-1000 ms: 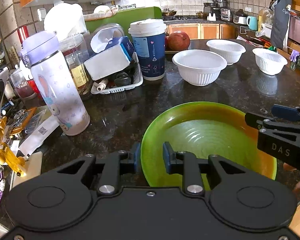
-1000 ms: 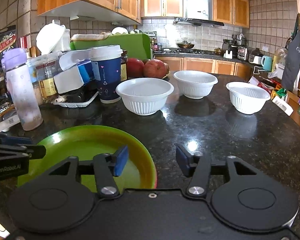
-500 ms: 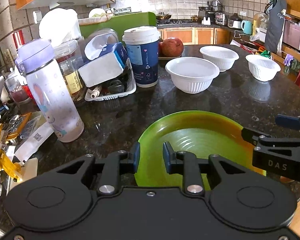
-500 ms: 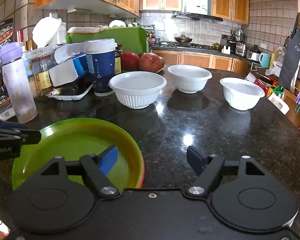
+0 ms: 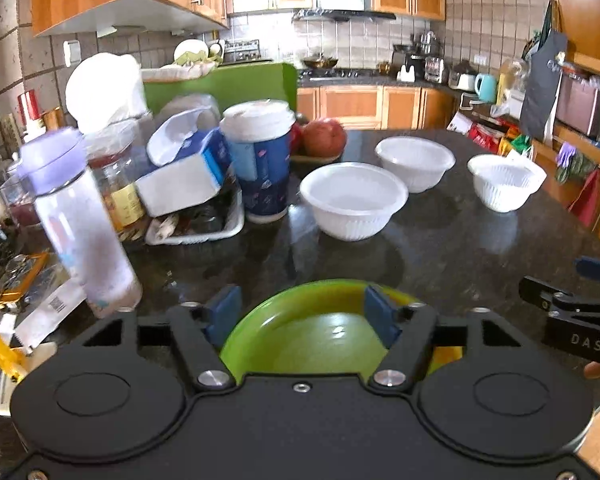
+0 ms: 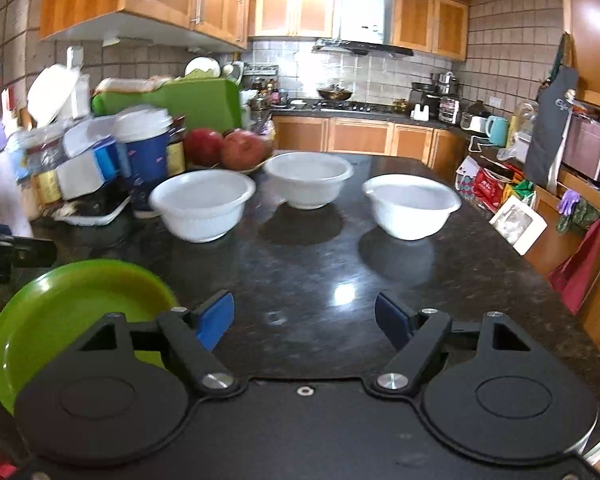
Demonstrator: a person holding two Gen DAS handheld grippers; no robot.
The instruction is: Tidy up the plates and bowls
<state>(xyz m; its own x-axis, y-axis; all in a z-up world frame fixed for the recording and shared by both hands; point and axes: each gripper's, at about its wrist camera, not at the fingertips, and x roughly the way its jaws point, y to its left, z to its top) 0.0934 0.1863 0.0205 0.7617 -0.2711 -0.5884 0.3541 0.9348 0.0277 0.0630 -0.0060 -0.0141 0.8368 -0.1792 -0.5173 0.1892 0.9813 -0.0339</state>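
Left tool (image 5: 302,314), jaws apart, frames the green plate (image 5: 320,332) at bottom centre; right tool (image 6: 304,318) also gapes, empty. Three white bowls (image 6: 202,204) sit mid-frame on the dark surface (image 6: 320,264).

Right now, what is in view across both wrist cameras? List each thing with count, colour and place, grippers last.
plate: 1, green, near edge of the counter, under the left gripper
bowls: 3, white, spread in a row across the counter middle, apart from each other
paper cup: 1, blue with white lid, left of the bowls
water bottle: 1, clear with lilac cap, far left
tray: 1, white, holding clutter beside the cup
red fruit: at least 2, behind the bowls
counter: 1, dark speckled stone
left gripper: 1, black with blue pads, open over the plate
right gripper: 1, black with blue pads, open over bare counter
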